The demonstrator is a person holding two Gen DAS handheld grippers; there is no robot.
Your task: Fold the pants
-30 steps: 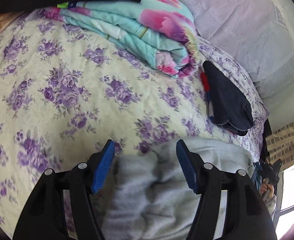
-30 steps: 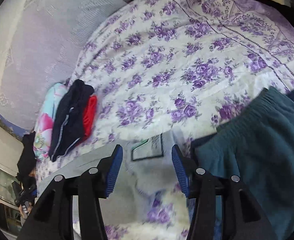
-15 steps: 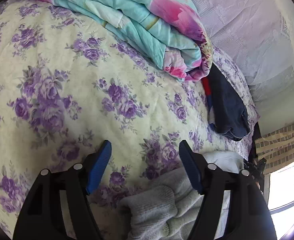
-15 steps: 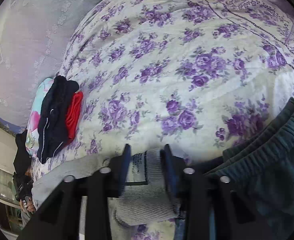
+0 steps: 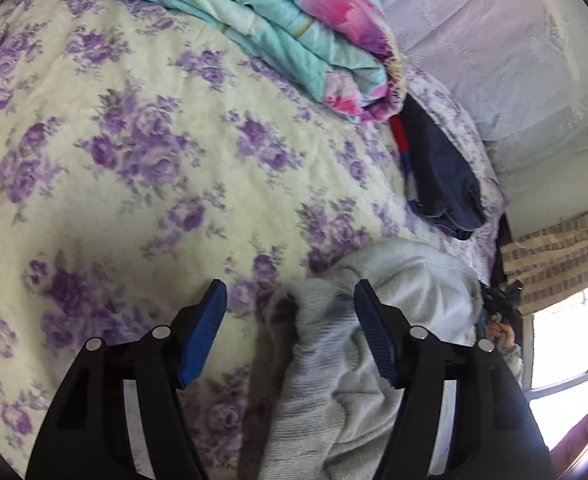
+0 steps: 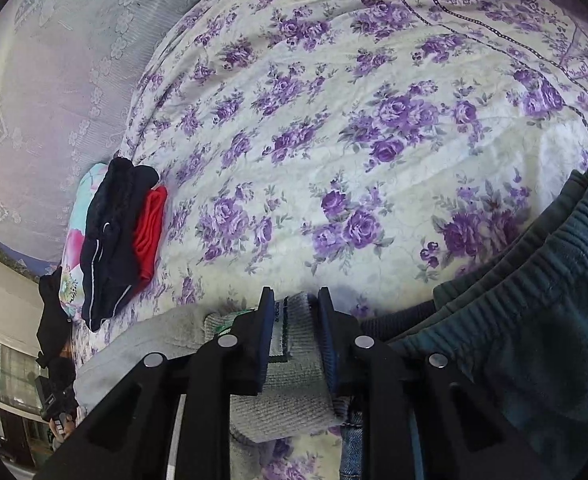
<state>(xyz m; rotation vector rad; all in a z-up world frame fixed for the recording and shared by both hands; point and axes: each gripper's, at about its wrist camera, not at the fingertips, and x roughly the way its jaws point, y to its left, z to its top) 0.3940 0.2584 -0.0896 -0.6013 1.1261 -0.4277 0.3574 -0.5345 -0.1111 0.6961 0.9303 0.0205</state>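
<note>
The pale grey knitted sweatpants (image 5: 374, 344) lie bunched on the cream quilted bedspread printed with purple roses (image 5: 133, 168), at its near edge. The right gripper (image 6: 294, 312) pinches their ribbed waistband, sewn label (image 6: 281, 334) and all, between its dark blue pads; the cloth is squeezed tight there. The left gripper (image 5: 289, 308) hangs over another ribbed end of the same pants with its jaws spread and closing a little; the grey cloth sits between the blue pads (image 5: 203, 332), and I cannot tell whether the right-hand one touches it.

Just beside the grey pants, on the right gripper's side, rests a dark teal fleece garment with an elastic waistband (image 6: 534, 320). Farther across the bedspread from the pants lies a small stack of navy and red folded clothes (image 5: 442, 172), and beyond that, touching it, a folded turquoise blanket with pink flowers (image 5: 294, 28). Behind everything stands a pale lilac lace-patterned cover (image 5: 494, 60).
</note>
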